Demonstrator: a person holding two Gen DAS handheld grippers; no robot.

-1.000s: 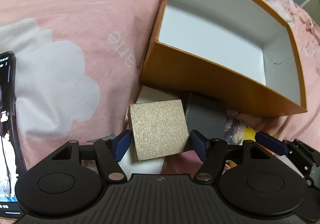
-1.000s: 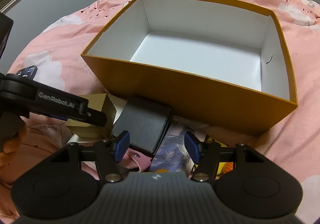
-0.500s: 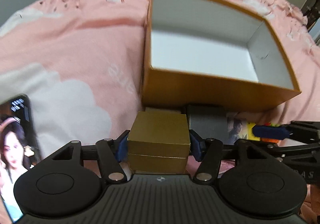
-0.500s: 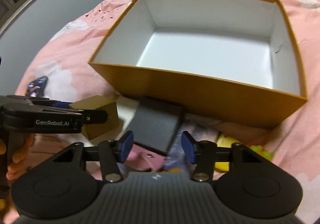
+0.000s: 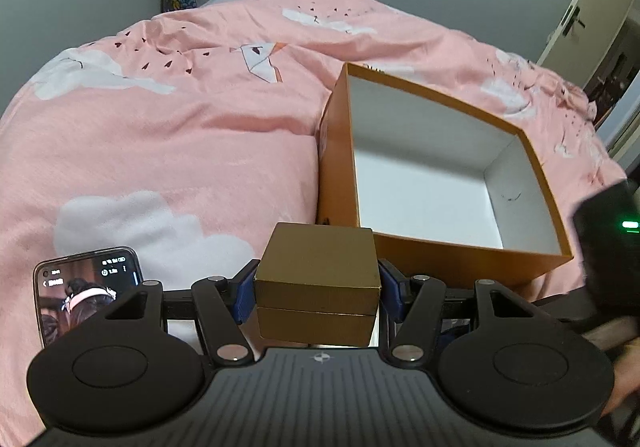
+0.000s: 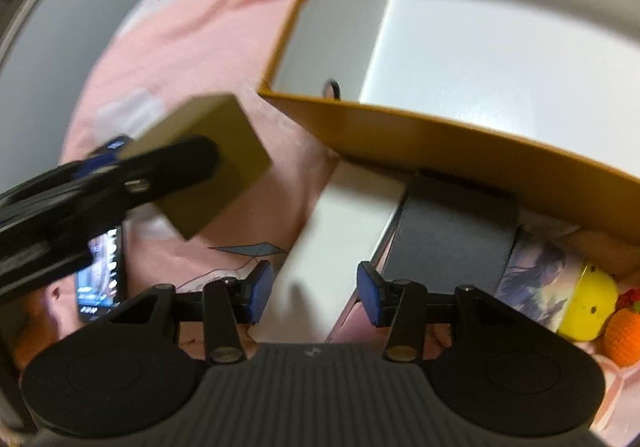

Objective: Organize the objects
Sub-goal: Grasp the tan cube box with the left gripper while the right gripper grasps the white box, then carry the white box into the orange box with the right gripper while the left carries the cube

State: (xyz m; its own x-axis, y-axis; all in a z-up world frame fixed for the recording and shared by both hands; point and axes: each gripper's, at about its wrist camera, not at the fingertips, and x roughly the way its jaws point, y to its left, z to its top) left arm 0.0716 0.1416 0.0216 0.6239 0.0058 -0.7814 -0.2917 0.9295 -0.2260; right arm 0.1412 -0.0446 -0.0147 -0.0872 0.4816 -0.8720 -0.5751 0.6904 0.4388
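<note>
My left gripper (image 5: 318, 293) is shut on a small gold box (image 5: 318, 279) and holds it above the pink bedspread, just left of the big orange box (image 5: 460, 259) with a bare white inside. In the right wrist view the gold box (image 6: 224, 151) hangs at the left, with one of the left gripper's fingers (image 6: 172, 163) across it. My right gripper (image 6: 316, 295) points down over a white box (image 6: 332, 247) lying in front of the orange box (image 6: 440, 143). Its jaws are closing with the white box between the blue pads; I see no firm press.
A dark flat case (image 6: 452, 231) lies right of the white box, then a picture card (image 6: 536, 279), a yellow toy (image 6: 588, 303) and an orange knitted toy (image 6: 624, 335). A lit phone (image 5: 84, 287) lies on the bedspread at the left. Plush toys hang on the far wall.
My left gripper closed on the gold box and lifted it off the bed. My right gripper swung left from above the dark case to over the white box, and its jaws narrowed.
</note>
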